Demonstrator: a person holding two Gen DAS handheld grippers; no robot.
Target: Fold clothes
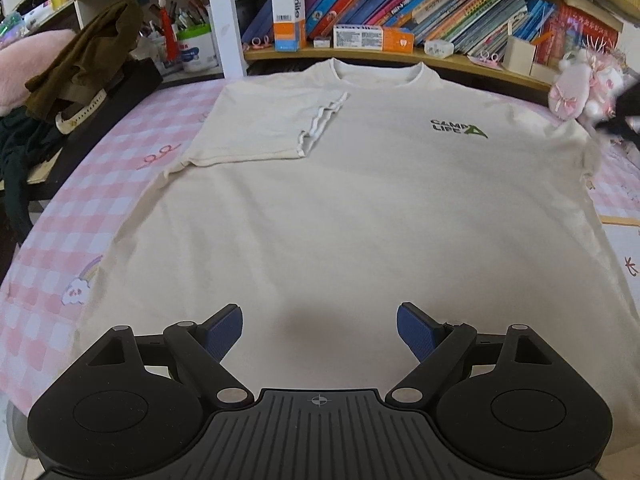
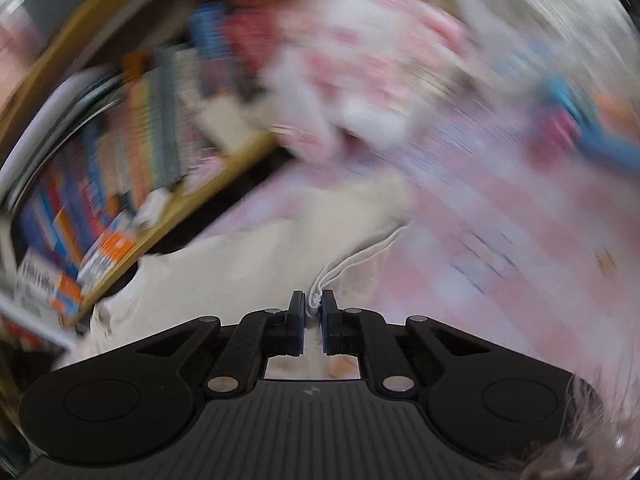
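Across the pink checked bedspread [image 1: 100,208] lies the cream T-shirt [image 1: 360,220], chest up, collar toward the bookshelf [image 1: 400,58]. Its left sleeve [image 1: 260,128] is already folded in over the chest, the white hem running diagonally toward the collar. My left gripper [image 1: 319,334] hangs over the shirt's lower part with its blue pads [image 1: 226,330] set wide apart and nothing between them — plain cloth below, smooth and free of clutter all the way up to the printed logo [image 1: 460,128]. On the left side, bedspread shows beside the shirt's long edge before the dark clothes heaped at the bed's side [image 1: 80,68].

My right gripper [image 2: 313,308] has its pads pinched together on the hem of the other sleeve [image 2: 344,268], the white stitched edge trailing out from between them. That view is badly smeared, so I can only make out checked bedspread to the right and the bookshelf off to the left — a pink plush toy [image 1: 576,84] sits near that corner.
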